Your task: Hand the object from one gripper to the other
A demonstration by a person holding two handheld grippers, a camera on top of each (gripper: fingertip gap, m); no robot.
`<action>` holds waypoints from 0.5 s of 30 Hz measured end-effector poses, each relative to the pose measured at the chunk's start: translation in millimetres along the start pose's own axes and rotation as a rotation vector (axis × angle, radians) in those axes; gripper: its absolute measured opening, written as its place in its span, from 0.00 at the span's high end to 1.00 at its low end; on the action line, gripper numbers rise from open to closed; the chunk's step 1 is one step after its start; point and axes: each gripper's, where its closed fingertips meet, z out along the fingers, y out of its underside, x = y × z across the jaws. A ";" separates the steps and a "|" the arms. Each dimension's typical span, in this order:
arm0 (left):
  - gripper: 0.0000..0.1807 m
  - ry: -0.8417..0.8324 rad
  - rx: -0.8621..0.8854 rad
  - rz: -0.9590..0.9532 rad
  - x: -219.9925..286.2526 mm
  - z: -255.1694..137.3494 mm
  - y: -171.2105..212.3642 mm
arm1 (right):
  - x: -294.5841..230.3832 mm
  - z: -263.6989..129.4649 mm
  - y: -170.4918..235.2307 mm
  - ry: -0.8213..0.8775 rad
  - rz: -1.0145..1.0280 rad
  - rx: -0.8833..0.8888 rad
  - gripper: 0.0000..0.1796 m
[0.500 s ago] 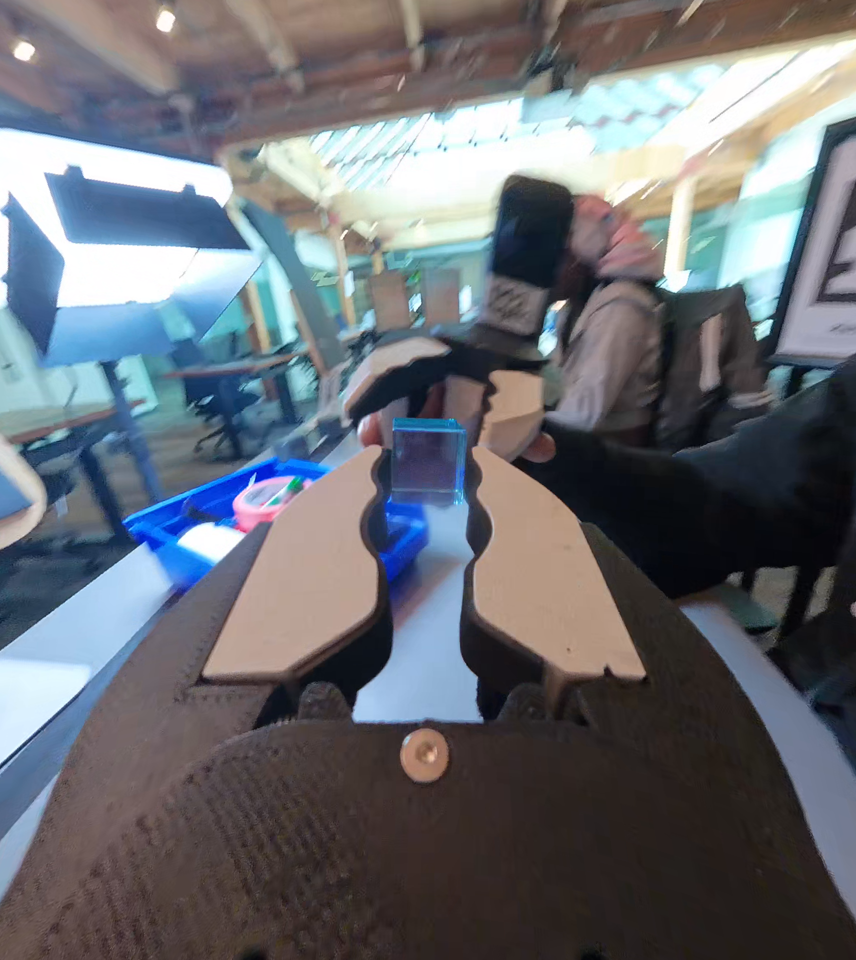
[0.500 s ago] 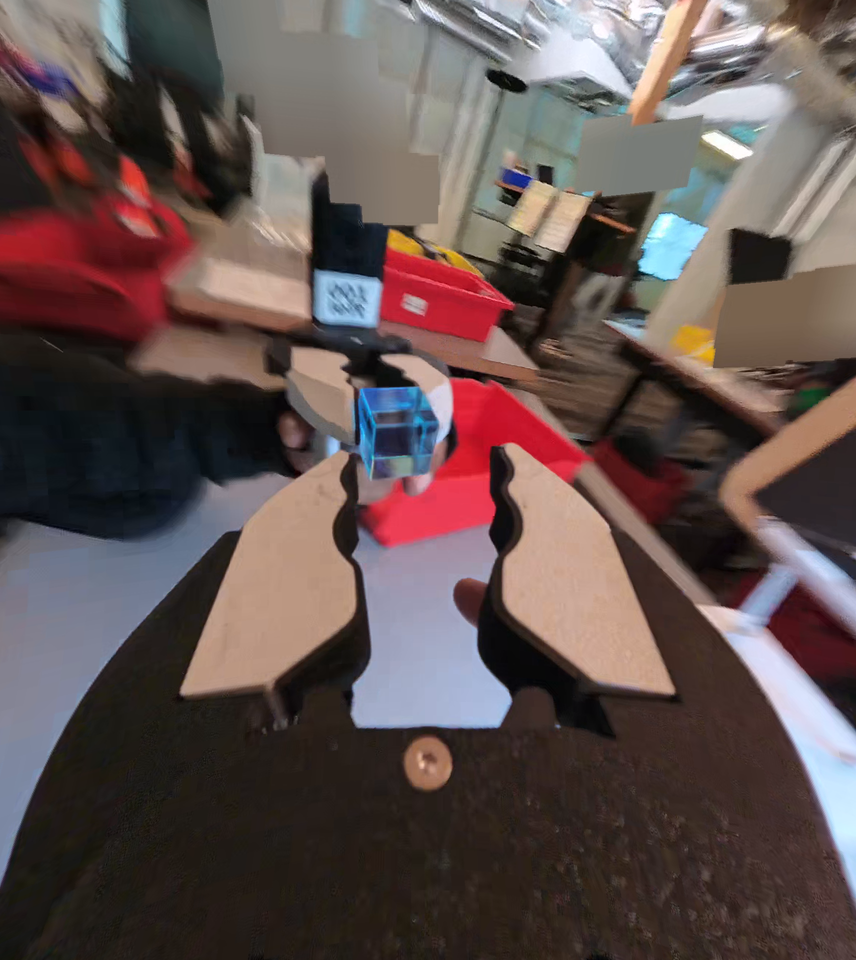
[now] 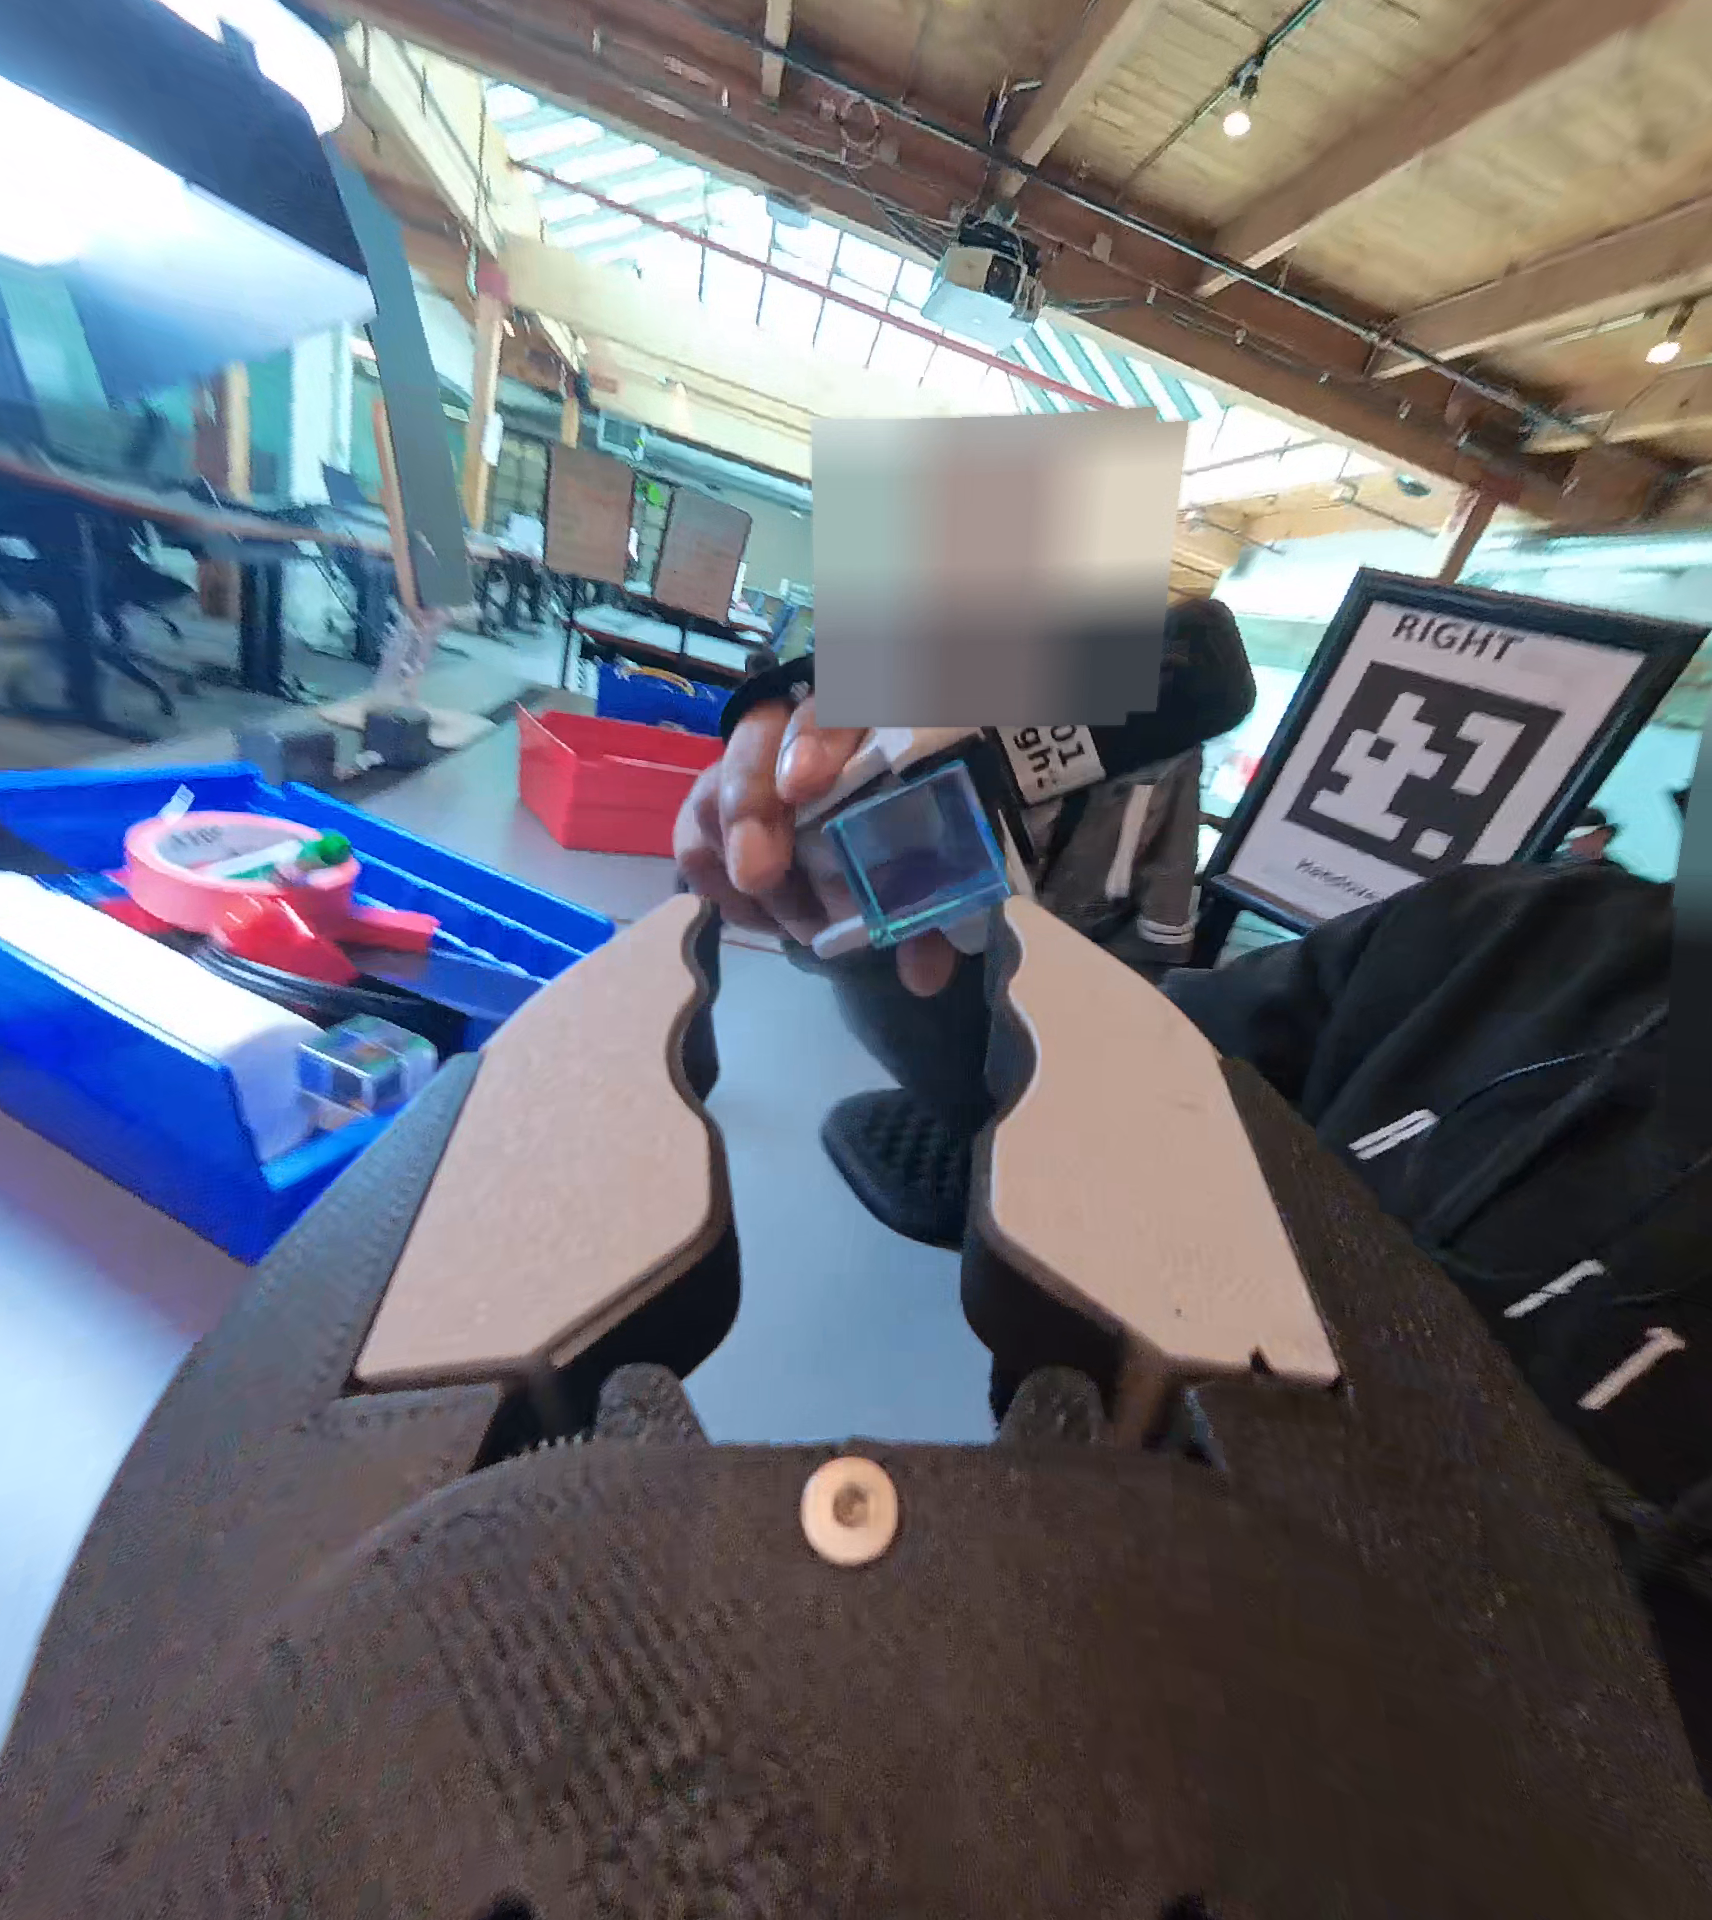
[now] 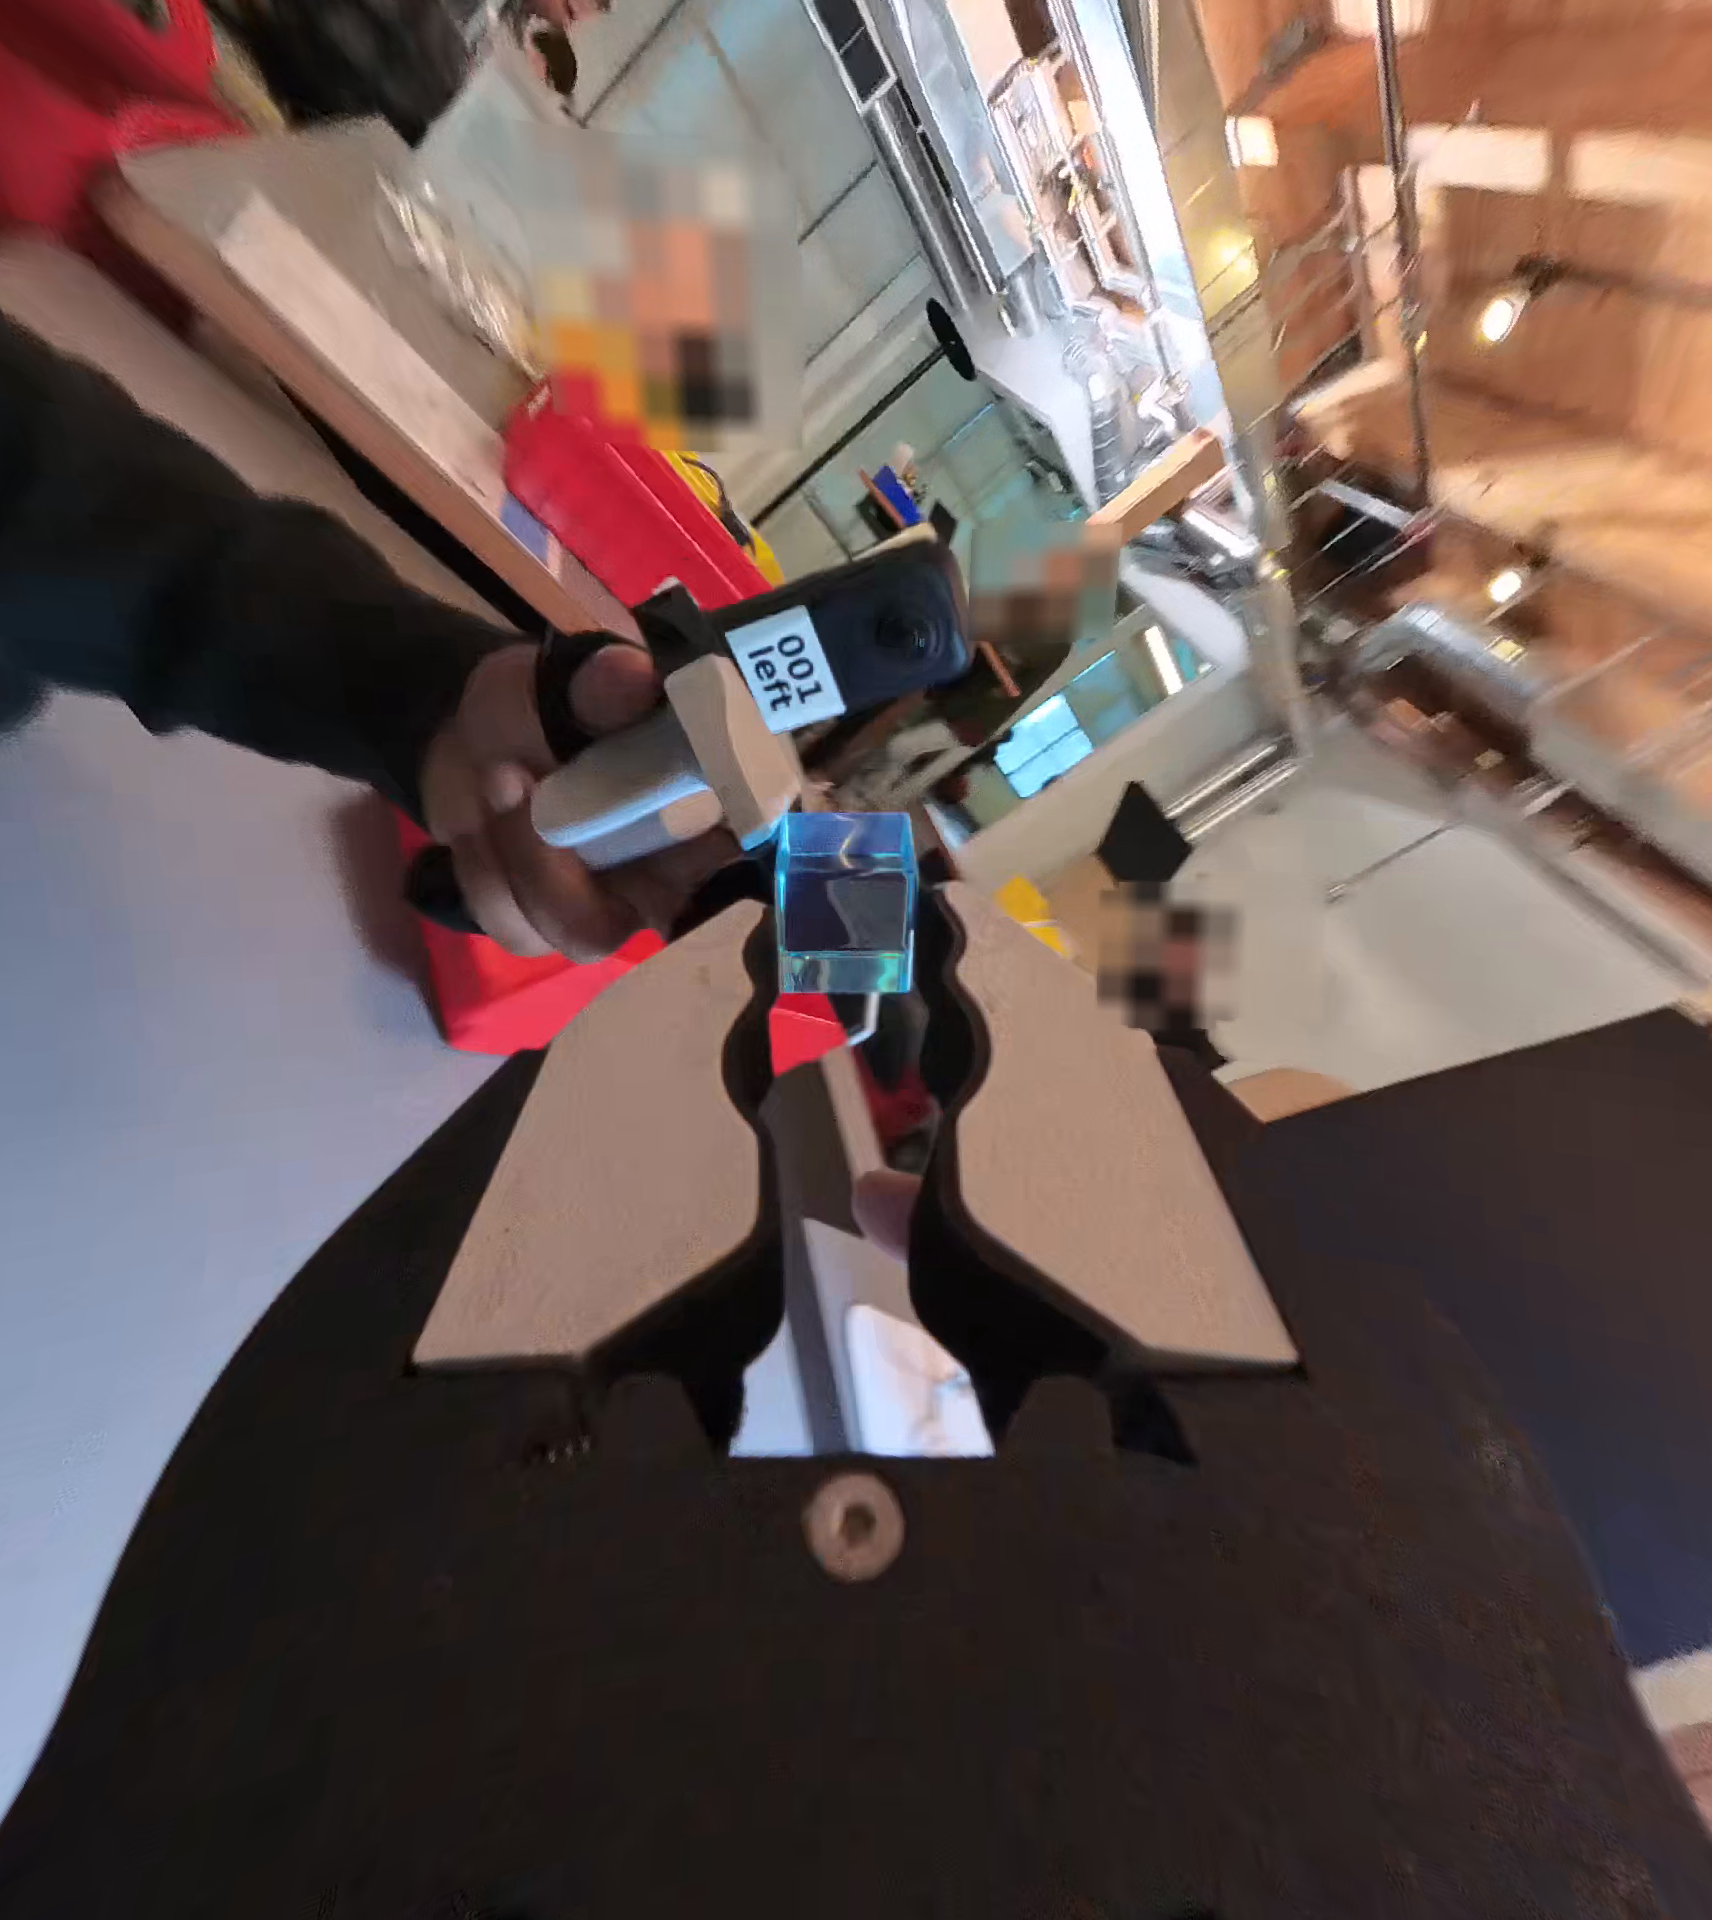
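A clear blue cube (image 4: 847,894) sits between my right gripper's (image 4: 847,920) two fingertips, which are shut on its sides and hold it above the grey table (image 4: 104,1039). In the left wrist view the cube (image 3: 919,868) shows just beyond my left gripper (image 3: 852,920), clamped in the right gripper's fingers (image 3: 836,940), which a hand holds. My left gripper is open and empty, its fingers wide apart and clear of the cube. It also shows in the right wrist view (image 4: 717,790), up and left of the cube.
A blue bin (image 3: 104,1049) at the left holds a pink tape roll (image 3: 228,862), a white roll and a small clear cube (image 3: 364,1070). A red bin (image 3: 603,790) stands farther back. A framed marker sign (image 3: 1434,769) stands at the right, behind a black sleeve (image 3: 1454,1039).
The cube has passed from my left gripper to my right. The left has opened and let go; the right has closed on the cube. Both grippers have tilted.
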 end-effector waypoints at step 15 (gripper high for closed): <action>0.84 -0.095 -0.076 0.217 5.8 7.6 1.4 | -6.2 3.6 14.4 -0.028 -0.019 -0.081 0.84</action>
